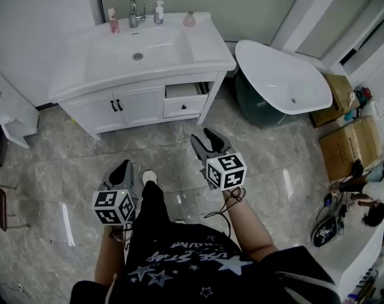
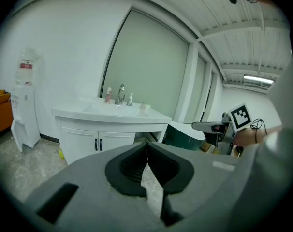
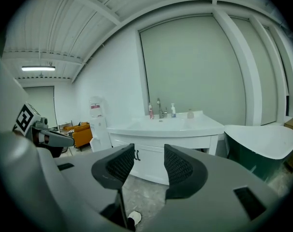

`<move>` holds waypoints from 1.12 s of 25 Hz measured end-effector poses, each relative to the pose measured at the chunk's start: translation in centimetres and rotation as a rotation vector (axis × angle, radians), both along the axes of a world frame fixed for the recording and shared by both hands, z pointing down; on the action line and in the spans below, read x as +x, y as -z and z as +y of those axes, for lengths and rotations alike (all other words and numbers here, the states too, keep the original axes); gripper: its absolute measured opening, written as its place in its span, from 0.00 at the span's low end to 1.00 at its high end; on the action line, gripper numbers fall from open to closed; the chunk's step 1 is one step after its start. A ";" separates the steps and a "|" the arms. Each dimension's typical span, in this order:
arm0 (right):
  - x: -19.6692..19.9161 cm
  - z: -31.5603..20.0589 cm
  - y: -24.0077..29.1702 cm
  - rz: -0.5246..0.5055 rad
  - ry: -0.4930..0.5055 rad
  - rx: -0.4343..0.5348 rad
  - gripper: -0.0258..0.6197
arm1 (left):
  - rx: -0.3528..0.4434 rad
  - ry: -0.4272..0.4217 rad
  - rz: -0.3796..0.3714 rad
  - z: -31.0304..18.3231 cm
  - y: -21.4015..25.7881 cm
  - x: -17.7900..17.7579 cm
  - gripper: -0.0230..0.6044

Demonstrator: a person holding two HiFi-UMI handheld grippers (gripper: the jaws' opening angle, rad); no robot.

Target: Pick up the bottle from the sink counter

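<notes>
Approach is in hand: the right gripper (image 1: 203, 137) has its jaws apart and empty, the left gripper (image 1: 123, 170) has them together. The pump bottle (image 1: 159, 11) stands on the sink counter (image 1: 204, 49) well ahead of both, beside the faucet (image 1: 134, 11), so the next move likely calls for a long reach forward

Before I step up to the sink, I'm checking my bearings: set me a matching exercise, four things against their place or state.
1 left gripper
2 right gripper
3 white pump bottle
4 vanity drawer

A partly pulled out
B jaws apart, nothing between
C jaws together
D just right of the tap

Pairs: 1-C, 2-B, 3-D, 4-A
</notes>
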State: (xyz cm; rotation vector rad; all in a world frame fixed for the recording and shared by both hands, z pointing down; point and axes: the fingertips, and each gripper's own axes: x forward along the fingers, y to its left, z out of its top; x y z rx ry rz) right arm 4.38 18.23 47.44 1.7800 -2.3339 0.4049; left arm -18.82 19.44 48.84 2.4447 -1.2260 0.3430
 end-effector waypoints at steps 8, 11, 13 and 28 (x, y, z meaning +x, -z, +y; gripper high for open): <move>0.3 -13.0 -0.9 -0.005 -0.056 -0.033 0.33 | -0.027 -0.052 0.005 -13.5 -1.1 0.2 0.07; 0.2 -17.9 -0.5 0.007 -0.075 -0.049 0.33 | -0.028 -0.068 -0.013 -19.1 -0.8 -0.5 0.07; 0.2 -21.2 0.2 0.017 -0.089 -0.050 0.33 | -0.025 -0.080 -0.018 -22.8 -0.3 -0.9 0.07; 3.3 -33.7 0.6 0.047 -0.198 -0.083 0.42 | -0.055 -0.162 -0.003 -36.9 -1.0 0.8 0.07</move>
